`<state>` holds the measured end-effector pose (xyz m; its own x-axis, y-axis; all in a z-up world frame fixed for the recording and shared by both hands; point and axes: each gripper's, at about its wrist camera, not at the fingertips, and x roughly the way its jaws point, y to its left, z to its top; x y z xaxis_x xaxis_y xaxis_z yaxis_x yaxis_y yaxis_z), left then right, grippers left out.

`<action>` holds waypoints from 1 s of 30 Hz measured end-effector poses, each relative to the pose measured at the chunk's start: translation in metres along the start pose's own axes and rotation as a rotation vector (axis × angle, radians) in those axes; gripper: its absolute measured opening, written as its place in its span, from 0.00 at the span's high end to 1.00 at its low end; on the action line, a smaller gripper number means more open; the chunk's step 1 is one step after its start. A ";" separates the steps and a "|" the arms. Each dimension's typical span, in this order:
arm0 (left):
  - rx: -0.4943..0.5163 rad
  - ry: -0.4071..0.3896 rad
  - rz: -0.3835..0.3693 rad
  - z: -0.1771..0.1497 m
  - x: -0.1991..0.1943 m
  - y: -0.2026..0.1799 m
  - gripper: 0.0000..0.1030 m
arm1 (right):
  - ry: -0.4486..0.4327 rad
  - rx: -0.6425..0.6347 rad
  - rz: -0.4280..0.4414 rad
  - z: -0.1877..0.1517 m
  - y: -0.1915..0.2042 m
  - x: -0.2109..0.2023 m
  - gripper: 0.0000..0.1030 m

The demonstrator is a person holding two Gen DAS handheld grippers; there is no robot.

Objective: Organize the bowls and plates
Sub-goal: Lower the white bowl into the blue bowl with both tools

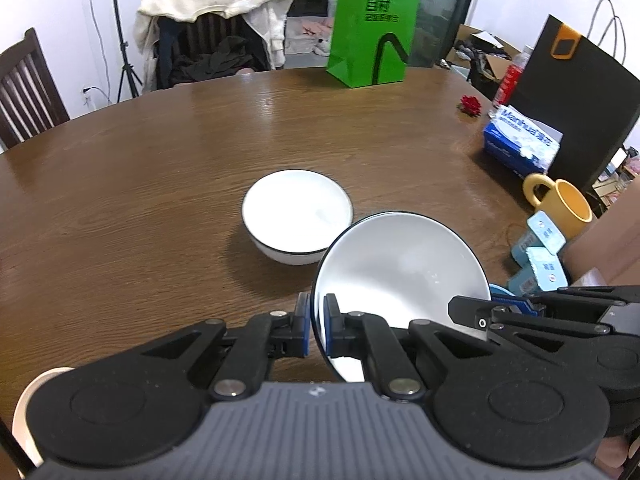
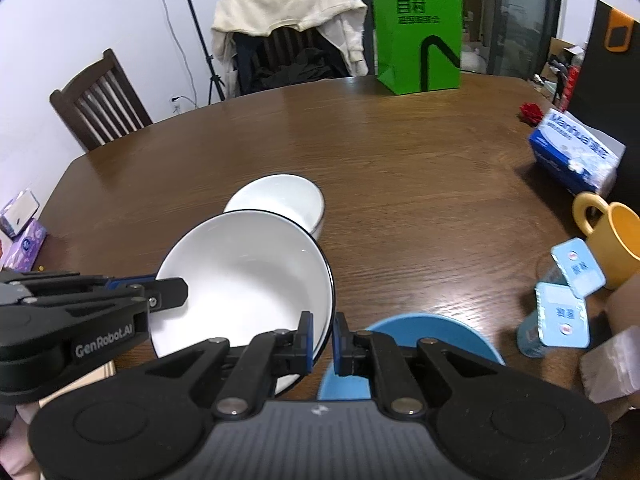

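My left gripper [image 1: 317, 326]: jaws pinched on the near-left rim of the large white bowl [image 1: 400, 272], one blue pad inside the wall, one outside.

My right gripper [image 2: 323, 338]: jaws pinched likewise on the opposite rim of the same bowl, at its near-right edge. Each gripper shows in the other's view, reaching in from the side; both point steeply down toward the table [image 1: 160, 184].

Large white bowl, dark-rimmed: held between the two grippers above the tabletop, tilted, so the opening faces up and toward the cameras. Round, with no long axis; empty inside.

Small white bowl [image 1: 297, 216], dark-rimmed: upright on the table, just beyond the held bowl, whose far rim overlaps it in both views. Whether the two touch I cannot tell.

Blue dish [image 2: 424, 334]: under and just right of my right gripper, partly hidden by it.

Further out, right side: yellow mug [image 2: 612, 240], pale blue lidded tubs [image 2: 560, 316], blue tissue pack [image 2: 572, 152], red flower [image 2: 530, 112]. Far edge: green paper bag [image 2: 418, 32], standing upright. Beyond the table: a chair draped with a cream garment [image 2: 288, 12].
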<state>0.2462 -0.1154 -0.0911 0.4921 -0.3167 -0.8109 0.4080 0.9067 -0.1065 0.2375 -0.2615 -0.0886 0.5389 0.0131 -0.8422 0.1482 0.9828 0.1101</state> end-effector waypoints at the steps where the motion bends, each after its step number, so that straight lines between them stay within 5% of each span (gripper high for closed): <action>1: 0.004 0.000 -0.003 0.000 0.000 -0.004 0.93 | -0.001 0.004 -0.003 -0.001 -0.003 -0.001 0.91; 30: 0.109 0.039 -0.077 -0.005 0.024 -0.091 0.93 | 0.006 0.108 -0.088 -0.025 -0.091 -0.021 0.91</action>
<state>0.2176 -0.2039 -0.1037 0.4268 -0.3717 -0.8245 0.5256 0.8438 -0.1083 0.1920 -0.3463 -0.0947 0.5151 -0.0708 -0.8542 0.2836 0.9545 0.0918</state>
